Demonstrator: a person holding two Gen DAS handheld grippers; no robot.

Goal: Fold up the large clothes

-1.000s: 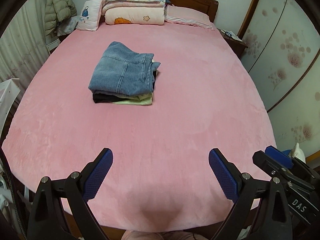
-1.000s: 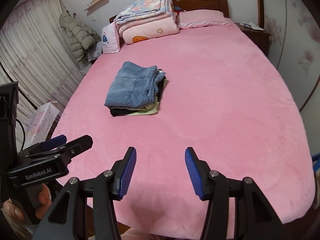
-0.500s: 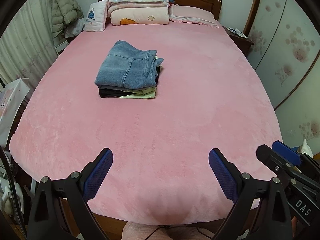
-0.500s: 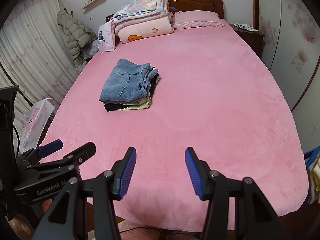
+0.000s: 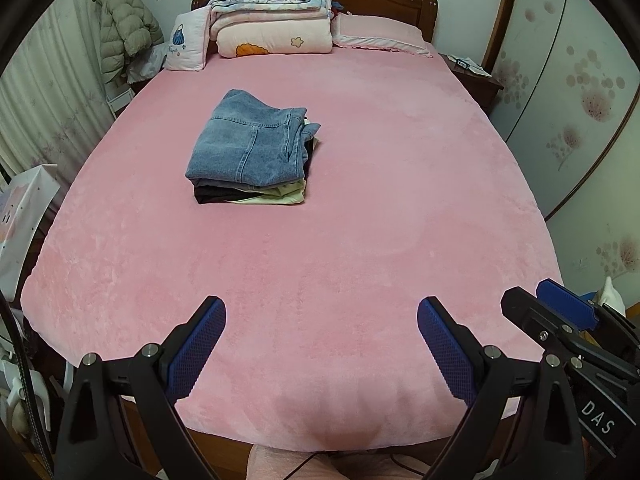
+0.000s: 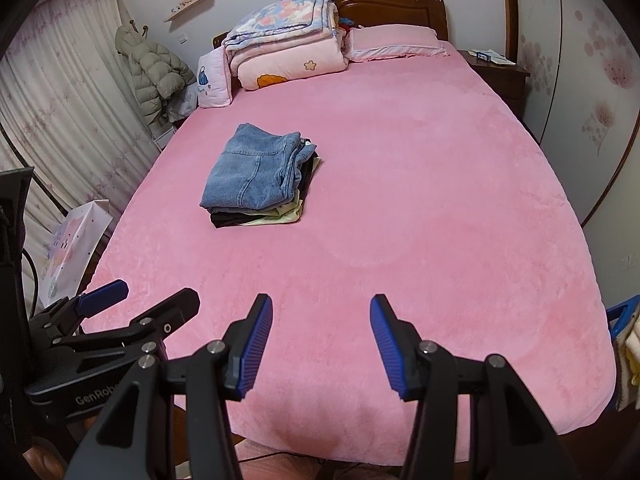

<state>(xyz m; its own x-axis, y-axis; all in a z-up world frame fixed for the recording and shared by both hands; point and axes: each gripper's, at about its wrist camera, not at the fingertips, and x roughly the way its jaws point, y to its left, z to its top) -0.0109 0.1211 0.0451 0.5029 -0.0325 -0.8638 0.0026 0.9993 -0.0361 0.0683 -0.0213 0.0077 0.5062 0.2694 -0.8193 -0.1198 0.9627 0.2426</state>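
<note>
A stack of folded clothes with blue jeans [image 5: 250, 148] on top lies left of centre on the pink bed [image 5: 380, 220]; dark and pale green garments show under the jeans. It also shows in the right wrist view [image 6: 256, 172]. My left gripper [image 5: 322, 344] is open and empty, above the foot of the bed, far from the stack. My right gripper [image 6: 322, 344] is open and empty, also at the foot of the bed. Each gripper shows in the other's view: the right [image 5: 568, 332] and the left [image 6: 132, 320].
Folded quilts [image 5: 276, 20], a small pillow [image 5: 186, 46] and a pink pillow [image 5: 376, 34] lie at the headboard. A nightstand [image 5: 474, 76] stands right of the bed, wardrobe doors [image 5: 580, 100] beyond. A puffer coat [image 5: 124, 36], curtain and paper bag [image 6: 72, 244] are at left.
Both grippers have drawn back and risen away from the bed, so more of the bed and room shows. The jaws stay open. The clothes stack has not moved.
</note>
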